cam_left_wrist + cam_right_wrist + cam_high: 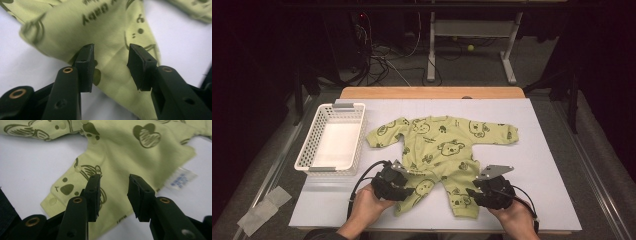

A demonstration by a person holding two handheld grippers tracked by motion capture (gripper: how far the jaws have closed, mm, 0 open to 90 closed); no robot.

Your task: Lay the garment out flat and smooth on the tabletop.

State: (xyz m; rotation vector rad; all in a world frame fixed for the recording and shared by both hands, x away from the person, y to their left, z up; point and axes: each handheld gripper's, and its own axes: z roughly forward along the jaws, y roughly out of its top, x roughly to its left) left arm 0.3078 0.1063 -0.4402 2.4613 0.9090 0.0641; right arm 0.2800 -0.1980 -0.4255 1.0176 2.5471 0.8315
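Pale green cotton baby romper (439, 150), printed with dark bear faces, lies face up and spread flat on the white table mat (542, 165), sleeves out to either side, legs toward the person. White plastic basket (332, 142) sits just left of it, apart from the left sleeve. Left gripper (404, 189) hovers at the cuff of one leg, right gripper (473, 192) at the cuff of the other. Both claws stand spread: in the left gripper view the pads (86, 67) are parted over the leg fabric with nothing pinched, and in the right gripper view the pads (93, 195) likewise straddle cloth near a snap placket (78, 168) and a white care label (180, 180) without pressing on it. Risks, as judged: a closing pinch may take only the top layer, so the leg would peel open rather than lift whole; a jaw landing on a snap could slip off; uneven grips left and right would skew any fold. Dragging low could bunch the cloth on the mat and pull the sleeves out of line.
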